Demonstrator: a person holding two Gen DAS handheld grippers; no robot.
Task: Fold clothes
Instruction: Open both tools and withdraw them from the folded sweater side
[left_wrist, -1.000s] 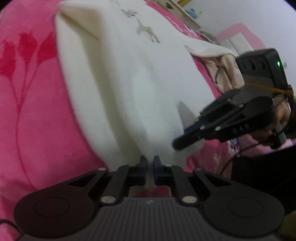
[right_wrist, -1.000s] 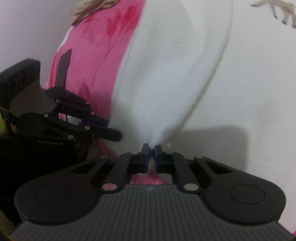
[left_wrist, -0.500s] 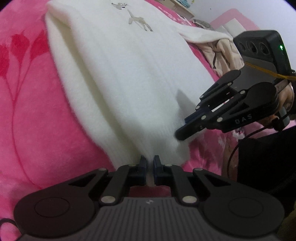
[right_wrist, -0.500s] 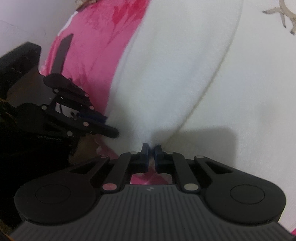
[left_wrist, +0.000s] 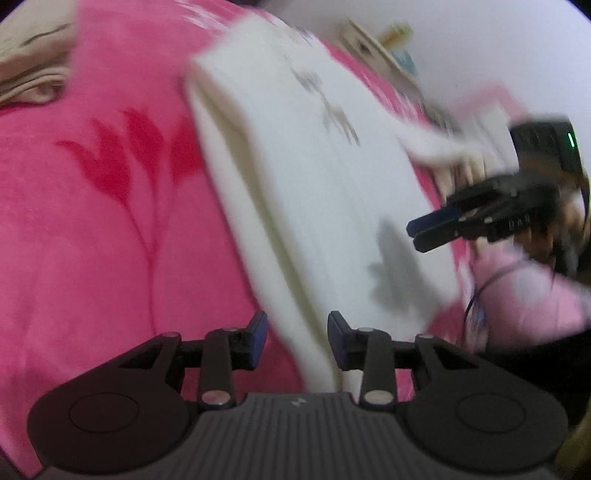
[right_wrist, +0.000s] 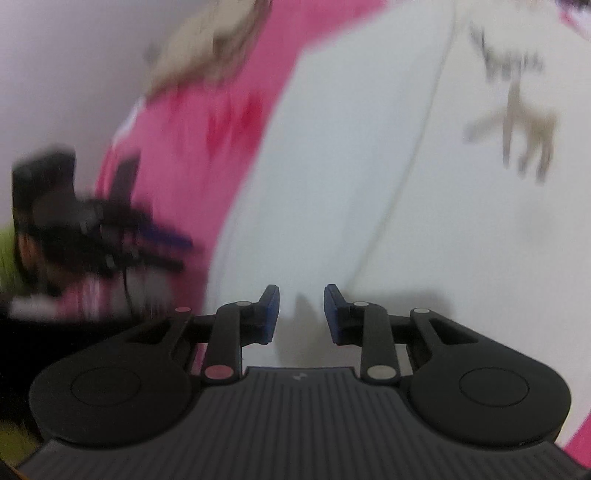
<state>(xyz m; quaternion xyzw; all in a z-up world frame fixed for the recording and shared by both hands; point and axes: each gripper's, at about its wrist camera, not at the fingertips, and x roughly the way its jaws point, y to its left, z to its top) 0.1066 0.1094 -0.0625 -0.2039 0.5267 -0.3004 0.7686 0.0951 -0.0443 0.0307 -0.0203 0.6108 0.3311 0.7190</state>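
A white sweater (left_wrist: 314, 177) with a small grey deer print lies flat on the pink blanket (left_wrist: 92, 221), its left side folded in as a long strip. My left gripper (left_wrist: 297, 339) is open just above the sweater's near hem, holding nothing. In the right wrist view the same sweater (right_wrist: 351, 184) fills the frame, and my right gripper (right_wrist: 301, 312) is open over its near edge. The right gripper (left_wrist: 424, 230) also shows at the right of the left wrist view, jaws slightly apart. The left gripper (right_wrist: 170, 251) appears blurred at the left of the right wrist view.
A beige garment (left_wrist: 33, 74) lies crumpled at the blanket's far left corner. Another beige garment (right_wrist: 207, 48) lies at the far end in the right wrist view. A person's hand and pink sleeve (left_wrist: 524, 295) are at the right, with a shelf by the wall beyond.
Both grippers have opened and let go of the sweater's hem, which now lies flat on the blanket. Both have drawn back a little; the frames are motion-blurred.
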